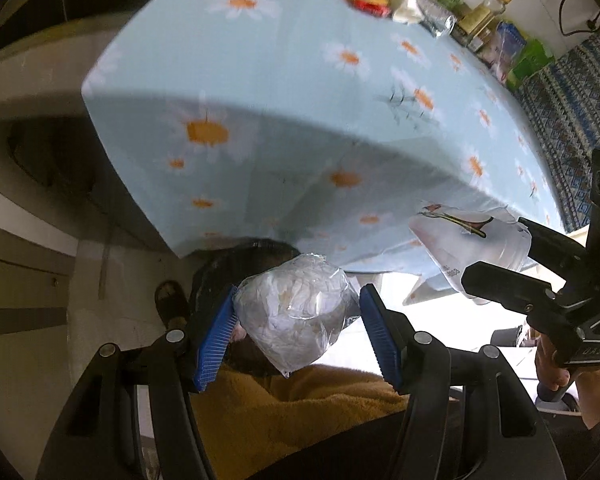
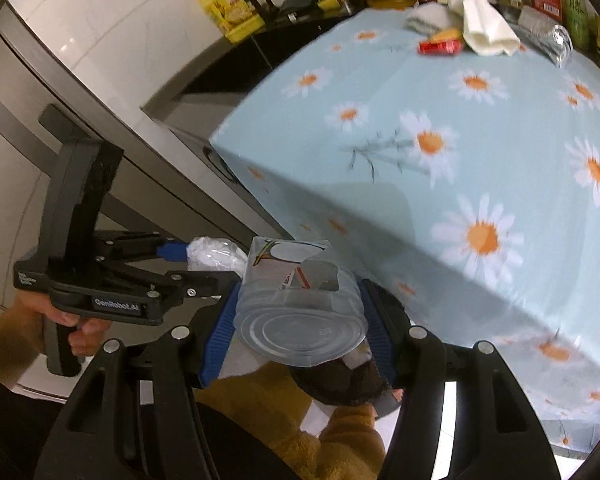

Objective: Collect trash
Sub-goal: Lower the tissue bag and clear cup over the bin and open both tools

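A ball (image 1: 296, 312) of white crumpled paper wrapped in clear plastic is held between the blue pads of the left gripper (image 1: 298, 320), low in the middle of the left view. A clear plastic cup (image 2: 300, 312) with a torn printed label is squeezed between the pads of the right gripper (image 2: 300, 324), low in the middle of the right view. Its round bottom is turned toward the camera. Both are held below the edge of a table (image 2: 480, 120) covered in a light blue daisy cloth. More trash (image 2: 484, 28) is seen at the table's far end, at the upper right.
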Demonstrator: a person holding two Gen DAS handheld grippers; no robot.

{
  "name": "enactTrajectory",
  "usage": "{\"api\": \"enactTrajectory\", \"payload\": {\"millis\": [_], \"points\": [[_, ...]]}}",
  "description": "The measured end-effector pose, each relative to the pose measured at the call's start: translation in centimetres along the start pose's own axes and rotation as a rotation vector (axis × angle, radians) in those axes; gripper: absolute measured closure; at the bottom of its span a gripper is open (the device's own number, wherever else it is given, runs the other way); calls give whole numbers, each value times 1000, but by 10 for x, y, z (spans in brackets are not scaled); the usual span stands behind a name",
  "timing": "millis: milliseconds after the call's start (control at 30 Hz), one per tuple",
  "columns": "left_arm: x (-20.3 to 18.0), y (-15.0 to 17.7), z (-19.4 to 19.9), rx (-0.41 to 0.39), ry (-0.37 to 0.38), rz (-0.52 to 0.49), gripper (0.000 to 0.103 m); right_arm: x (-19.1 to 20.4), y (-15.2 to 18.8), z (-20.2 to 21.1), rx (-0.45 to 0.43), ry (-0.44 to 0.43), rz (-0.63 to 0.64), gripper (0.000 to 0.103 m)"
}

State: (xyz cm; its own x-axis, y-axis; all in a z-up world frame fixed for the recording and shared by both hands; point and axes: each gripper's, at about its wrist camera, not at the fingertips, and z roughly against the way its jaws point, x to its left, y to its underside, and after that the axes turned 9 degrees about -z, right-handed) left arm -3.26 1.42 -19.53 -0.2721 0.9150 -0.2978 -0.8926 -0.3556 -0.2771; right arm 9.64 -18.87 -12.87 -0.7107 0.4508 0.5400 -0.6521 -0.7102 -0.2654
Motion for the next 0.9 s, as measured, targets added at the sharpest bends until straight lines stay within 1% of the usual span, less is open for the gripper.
{"api": "enactTrajectory", "payload": {"millis": [367,467,767,867,900], "points": [[14,24,-43,113,20,37,43,-25,28,-43,107,38,-96,44],[19,29,-55,141,22,54,43,-29,34,-51,119,62,-100,44],[27,37,-86,193,49,76,42,-42,47,-89,175,58,-172,44],[28,37,-91,198,58,89,41,-46,51,-93,180,66,-196,43],[28,36,-91,198,34,97,33,-47,51,-93,181,64,-209,39]]}}
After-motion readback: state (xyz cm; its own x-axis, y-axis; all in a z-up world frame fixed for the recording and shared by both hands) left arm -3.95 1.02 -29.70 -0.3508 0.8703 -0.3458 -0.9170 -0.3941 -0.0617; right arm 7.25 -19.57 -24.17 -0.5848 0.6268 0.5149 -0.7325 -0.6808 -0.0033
